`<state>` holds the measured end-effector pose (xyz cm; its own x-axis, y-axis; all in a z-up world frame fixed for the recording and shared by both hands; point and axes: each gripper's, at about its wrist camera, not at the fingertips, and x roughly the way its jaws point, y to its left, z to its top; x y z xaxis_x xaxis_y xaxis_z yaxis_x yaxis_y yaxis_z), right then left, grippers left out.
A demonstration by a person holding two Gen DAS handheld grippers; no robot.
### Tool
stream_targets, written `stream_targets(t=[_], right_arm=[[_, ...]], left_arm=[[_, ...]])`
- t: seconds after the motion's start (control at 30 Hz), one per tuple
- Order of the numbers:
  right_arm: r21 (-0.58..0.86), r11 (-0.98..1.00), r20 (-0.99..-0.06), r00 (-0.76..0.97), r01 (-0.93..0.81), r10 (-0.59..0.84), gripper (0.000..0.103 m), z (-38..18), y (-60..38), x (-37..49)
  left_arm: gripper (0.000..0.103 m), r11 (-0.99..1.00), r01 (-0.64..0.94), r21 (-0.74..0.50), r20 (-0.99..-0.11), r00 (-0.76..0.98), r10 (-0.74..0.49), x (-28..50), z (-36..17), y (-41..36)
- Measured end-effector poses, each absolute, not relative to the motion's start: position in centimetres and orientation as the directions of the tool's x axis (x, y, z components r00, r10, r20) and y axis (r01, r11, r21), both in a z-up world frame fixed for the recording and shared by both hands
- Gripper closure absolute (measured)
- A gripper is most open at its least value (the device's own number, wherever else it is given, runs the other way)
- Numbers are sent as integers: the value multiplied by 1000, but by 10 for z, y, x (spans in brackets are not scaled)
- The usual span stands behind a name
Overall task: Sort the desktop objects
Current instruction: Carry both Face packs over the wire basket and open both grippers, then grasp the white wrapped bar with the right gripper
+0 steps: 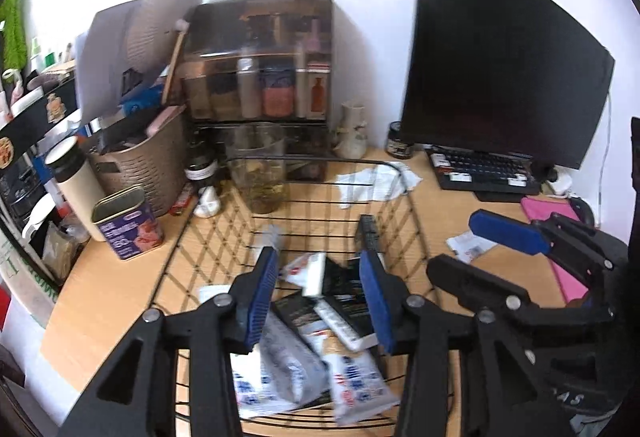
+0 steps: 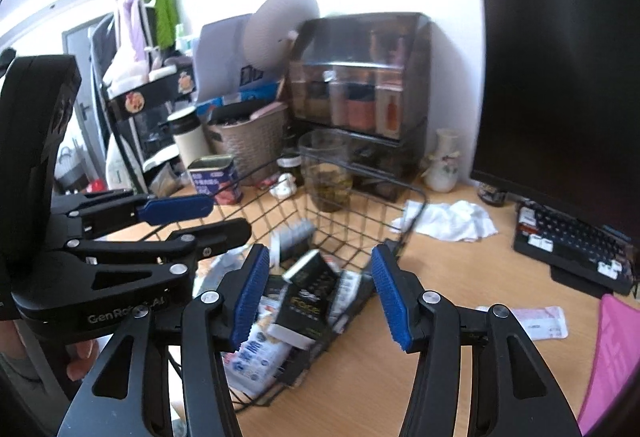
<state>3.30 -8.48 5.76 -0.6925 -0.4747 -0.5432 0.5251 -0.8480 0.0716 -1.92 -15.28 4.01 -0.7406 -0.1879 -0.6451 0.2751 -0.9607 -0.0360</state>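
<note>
A black wire basket (image 1: 172, 257) stands on the wooden desk with several items in it: white-and-blue packets (image 1: 360, 385) and a black box (image 1: 344, 297). My left gripper (image 1: 320, 261) hangs open just above them, its blue pads apart and pressing on nothing. From the right wrist view the same basket (image 2: 416, 197) holds the black box (image 2: 308, 301) and a packet (image 2: 256, 353). My right gripper (image 2: 320, 257) is open and empty above the basket's near right side. Each gripper shows in the other's view: the right gripper (image 1: 480, 249) and the left gripper (image 2: 228, 217).
On the desk to the right lie a flat packet (image 2: 536, 321), a crumpled white tissue (image 2: 452, 217), a keyboard (image 2: 576, 249) under a monitor (image 2: 560, 57), and a pink pad (image 2: 612, 357). Behind the basket: a glass jar (image 1: 260, 173), a purple tin (image 1: 128, 225), a woven bin (image 1: 144, 161).
</note>
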Motion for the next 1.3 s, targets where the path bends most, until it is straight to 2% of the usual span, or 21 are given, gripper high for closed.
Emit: stream_targets(t=[0.27,0.47,0.63,0.9,1.13,1.3], right_arm=[[74,-928,-549,-762,365,-343,51,58,14,16],[50,-978,-630,-754,204,-189,51,27,99,-28],[24,-982,-708,-691,187,-149,51,-14,127,-63],[-23,-980,-769,-630,197,-109,51,-52,127,-128],[-52,-978,-805,-587,204,-80,51,-72,119,-154],[-69,-966,-825,-558,251,-86,51,-80,115,-115]], left_arm=[[51,-986,127,-105,-658,-753,-27,-58,38,-76],[47,-993,-3,-114,-712,-697,84,-103,1,-5],[47,-994,32,-103,-790,-610,62,-151,-50,9],[47,-993,70,-90,-866,-498,44,-198,-101,-2],[46,-993,103,-57,-863,-505,-3,-215,-104,-15],[46,-993,114,-35,-861,-508,-28,-221,-106,-20]])
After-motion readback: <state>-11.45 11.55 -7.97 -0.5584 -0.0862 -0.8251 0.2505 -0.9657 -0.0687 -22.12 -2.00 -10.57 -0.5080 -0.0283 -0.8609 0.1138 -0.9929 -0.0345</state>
